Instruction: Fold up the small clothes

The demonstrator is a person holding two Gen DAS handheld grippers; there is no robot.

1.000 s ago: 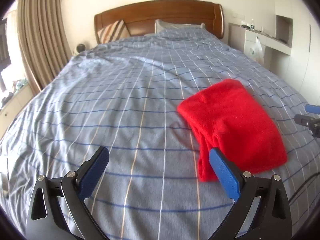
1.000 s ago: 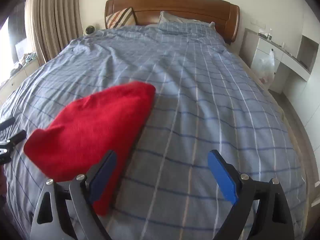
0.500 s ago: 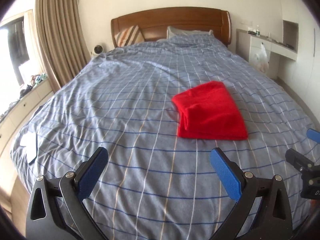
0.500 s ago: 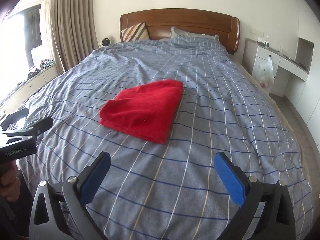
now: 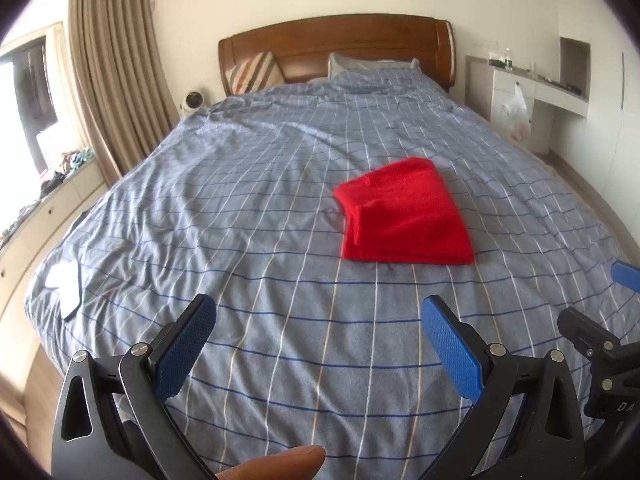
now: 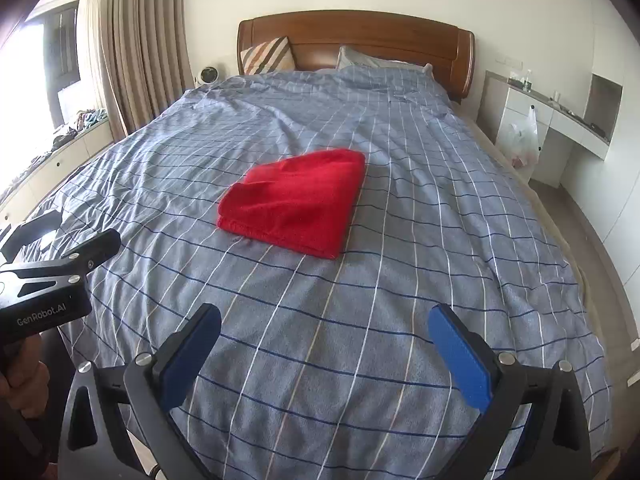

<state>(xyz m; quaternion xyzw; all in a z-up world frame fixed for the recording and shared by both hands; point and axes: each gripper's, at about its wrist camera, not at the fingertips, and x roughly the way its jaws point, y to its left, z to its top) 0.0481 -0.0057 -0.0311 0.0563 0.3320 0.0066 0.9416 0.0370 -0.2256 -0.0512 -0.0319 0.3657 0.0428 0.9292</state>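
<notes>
A folded red garment [image 5: 404,216] lies flat on the blue checked bedspread [image 5: 248,216], in the middle of the bed; it also shows in the right wrist view [image 6: 298,204]. My left gripper [image 5: 318,320] is open and empty, held back near the foot of the bed, well short of the garment. My right gripper [image 6: 324,332] is open and empty too, also well short of it. The right gripper shows at the right edge of the left wrist view [image 5: 600,344]; the left gripper shows at the left edge of the right wrist view [image 6: 52,272].
A wooden headboard [image 5: 336,40] and pillows [image 5: 370,63] are at the far end. Curtains [image 5: 116,68] and a low cabinet [image 5: 44,204] are on the left, a white desk [image 5: 532,92] on the right. A white item [image 5: 66,284] lies on the bedspread's left edge.
Both grippers have pulled back and up from the garment toward the foot of the bed. The garment now lies further off and stays folded.
</notes>
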